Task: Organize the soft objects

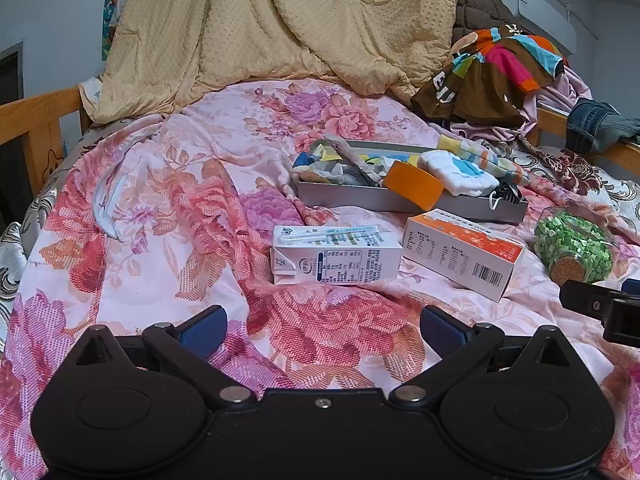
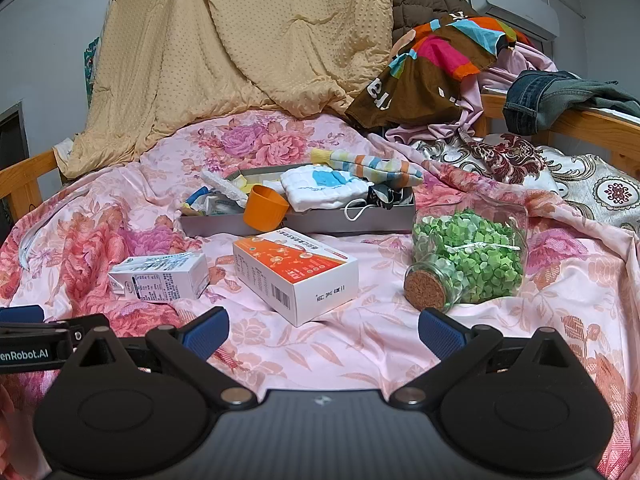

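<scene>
- Soft things lie heaped in one grey tray point(image 2: 304, 222), straight ahead of both grippers and well beyond their fingertips.
- Counted in the tray: one folded white cloth point(image 2: 324, 190) with a blue patch, one striped sock point(image 2: 372, 166) draped over its far rim, one face mask point(image 2: 380, 196) with a white loop hanging over the near wall, and a crumpled patterned fabric point(image 1: 320, 168) at the end toward the left gripper.
- One orange cup point(image 2: 264, 212) leans on its side against the tray's near wall.
- Between tray and grippers: one white milk carton point(image 1: 336, 256) ahead of the left gripper, one orange-and-white box point(image 2: 294, 276) ahead of the right gripper, and one corked glass jar point(image 2: 468, 256) of green bits lying on its side, off to the right gripper's outer side.
- Left gripper point(image 1: 322, 330) has its jaws spread wide with nothing between them, hovering above the sheet.
- Right gripper point(image 2: 322, 330) is likewise spread wide and empty.
- Everything rests on a rumpled pink floral bedsheet point(image 2: 360, 344).
- Far ahead, a beige quilt point(image 2: 248, 40) hangs down; a multicoloured garment point(image 2: 436, 60) and jeans point(image 2: 552, 100) pile up on the right, by the wooden bed rail point(image 2: 592, 120).
- A white air conditioner point(image 2: 512, 4) sits on the pale wall.
</scene>
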A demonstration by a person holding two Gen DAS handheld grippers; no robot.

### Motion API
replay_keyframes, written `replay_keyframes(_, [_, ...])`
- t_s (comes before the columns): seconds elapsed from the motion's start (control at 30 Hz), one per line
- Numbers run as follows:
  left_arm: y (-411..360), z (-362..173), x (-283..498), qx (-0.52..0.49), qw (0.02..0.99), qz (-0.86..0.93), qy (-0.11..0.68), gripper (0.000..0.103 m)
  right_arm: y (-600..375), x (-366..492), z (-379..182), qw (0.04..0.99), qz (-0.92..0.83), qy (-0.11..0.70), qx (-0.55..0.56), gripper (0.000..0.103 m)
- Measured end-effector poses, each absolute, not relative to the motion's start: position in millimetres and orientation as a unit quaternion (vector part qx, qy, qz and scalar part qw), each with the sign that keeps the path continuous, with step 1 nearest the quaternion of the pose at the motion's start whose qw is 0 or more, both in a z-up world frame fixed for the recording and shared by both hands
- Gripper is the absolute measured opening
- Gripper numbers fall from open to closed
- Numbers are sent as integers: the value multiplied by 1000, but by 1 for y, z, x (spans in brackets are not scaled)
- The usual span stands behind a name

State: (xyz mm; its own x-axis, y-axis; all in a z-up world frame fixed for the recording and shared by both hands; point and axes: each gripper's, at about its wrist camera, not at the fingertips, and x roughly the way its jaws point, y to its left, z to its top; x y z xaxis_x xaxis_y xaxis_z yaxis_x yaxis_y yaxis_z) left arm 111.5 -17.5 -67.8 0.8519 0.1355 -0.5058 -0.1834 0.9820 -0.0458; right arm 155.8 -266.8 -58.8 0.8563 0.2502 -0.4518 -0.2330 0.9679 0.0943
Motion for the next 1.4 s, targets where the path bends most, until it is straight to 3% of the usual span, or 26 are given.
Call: replay_keyframes(1.4, [-16, -71, 111, -48, 960, 84, 264, 102, -267, 156, -58, 963, 125, 239, 18, 103])
